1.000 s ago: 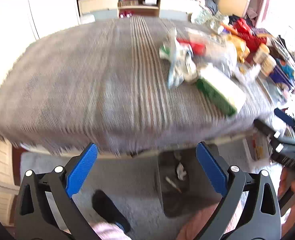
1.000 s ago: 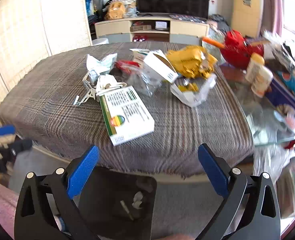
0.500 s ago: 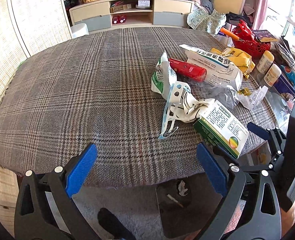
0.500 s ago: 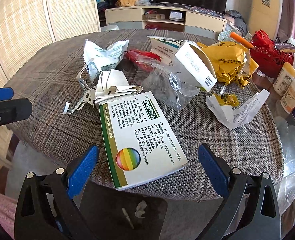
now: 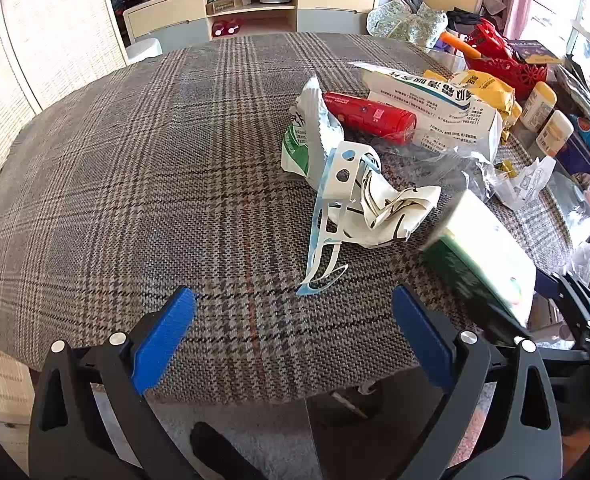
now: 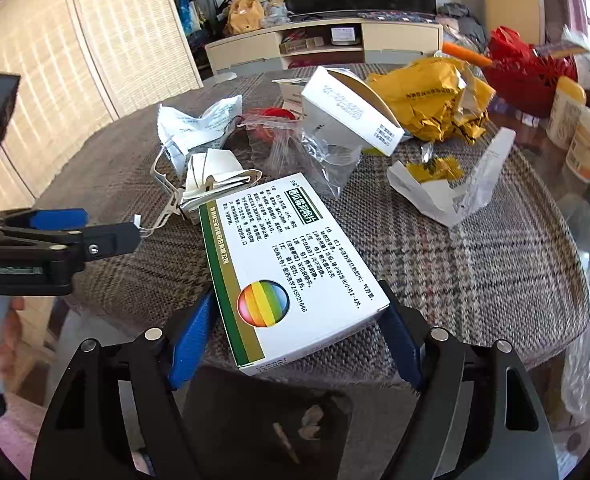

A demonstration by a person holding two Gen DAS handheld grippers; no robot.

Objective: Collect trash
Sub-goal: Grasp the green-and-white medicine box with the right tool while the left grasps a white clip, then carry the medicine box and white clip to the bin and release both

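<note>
the right tool [image 6: 295, 330] is closing, its blue pads either side of the white-and-green box [image 6: 291, 268] at the near edge of the plaid bench [image 6: 475, 248], not clearly pressing yet. the left tool [image 5: 293, 330] hangs open and empty above the cloth near crumpled paper [image 5: 379, 208].

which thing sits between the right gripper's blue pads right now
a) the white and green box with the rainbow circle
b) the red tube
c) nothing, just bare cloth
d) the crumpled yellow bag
a: in the right wrist view the white and green box lies at the table edge, its near end between the blue pads of the right gripper, whose jaws are closing on it.
</note>
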